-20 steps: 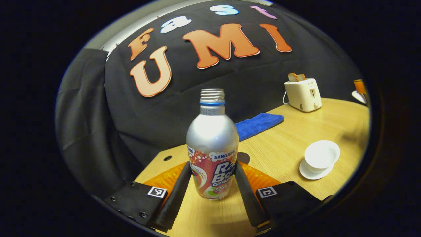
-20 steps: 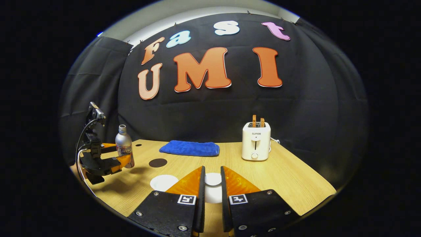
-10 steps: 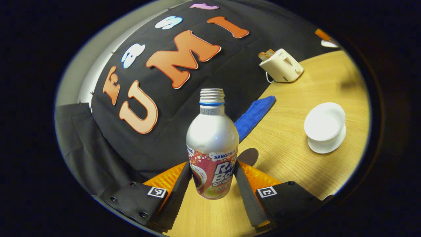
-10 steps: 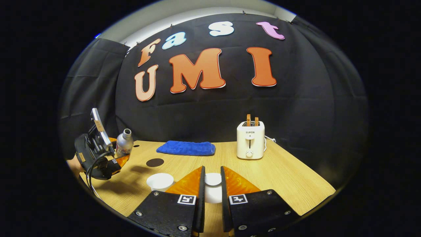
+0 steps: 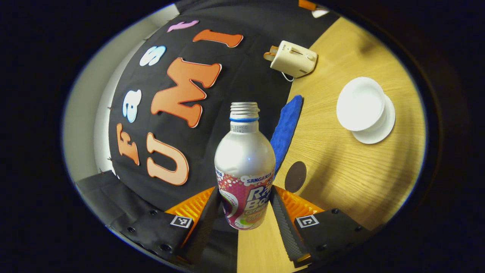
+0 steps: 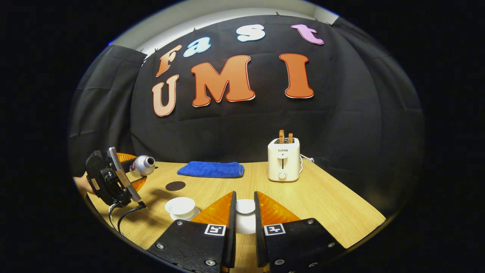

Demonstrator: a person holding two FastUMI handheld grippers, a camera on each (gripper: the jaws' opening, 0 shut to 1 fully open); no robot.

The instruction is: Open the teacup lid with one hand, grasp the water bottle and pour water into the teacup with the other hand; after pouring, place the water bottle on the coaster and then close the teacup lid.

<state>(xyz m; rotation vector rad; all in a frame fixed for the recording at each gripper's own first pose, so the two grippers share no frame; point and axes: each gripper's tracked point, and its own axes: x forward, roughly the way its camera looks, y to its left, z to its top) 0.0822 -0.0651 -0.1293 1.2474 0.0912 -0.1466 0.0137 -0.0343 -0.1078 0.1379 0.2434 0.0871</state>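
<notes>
Both fingers [image 5: 283,212] of the left gripper [image 5: 242,220] squeeze the water bottle [image 5: 244,167] low on its sides, so it cannot slip while it tips toward the teacup [image 5: 362,104]. Its cap is off, ready to pour. From this view the open cup sits on its saucer, beyond the dark coaster [image 5: 295,176]. From the right gripper view, the right gripper [image 6: 242,212] pinches the white lid [image 6: 245,206] just beside the teacup, out of the water's way
</notes>
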